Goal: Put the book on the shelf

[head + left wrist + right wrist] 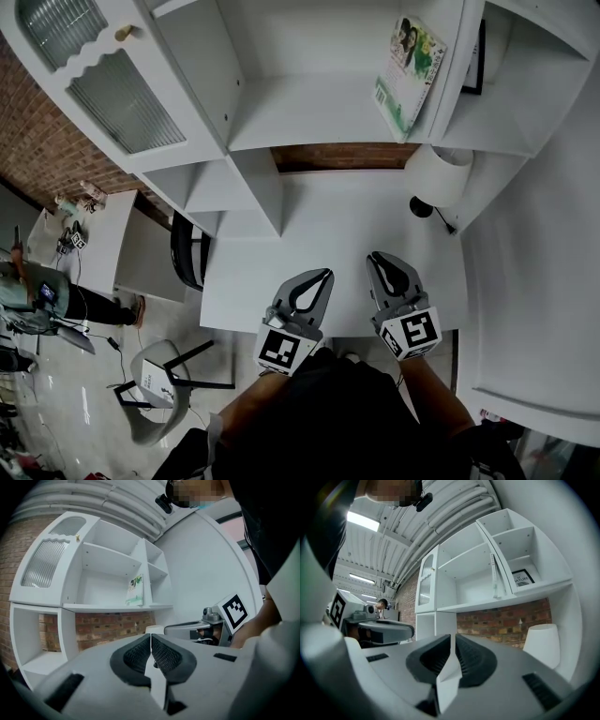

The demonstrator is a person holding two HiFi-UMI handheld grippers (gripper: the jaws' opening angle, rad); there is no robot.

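A green-and-white book (410, 77) stands leaning against the right divider of the white shelf (309, 117); it also shows upright in the left gripper view as the book (135, 590) and edge-on in the right gripper view as the book (492, 576). Both grippers hover side by side over the white desk (328, 225), well short of the shelf. The left gripper (328, 273) is shut with nothing in it, its jaws meeting in the left gripper view (150, 637). My right gripper (374, 256) is shut and empty too (453, 638).
A white lamp shade (439, 174) stands at the desk's right rear, under the shelf. A framed picture (476, 58) sits in the right compartment. A glass-fronted cabinet door (103, 75) is at the upper left. A chair (159, 380) and a person (37, 300) are on the floor at left.
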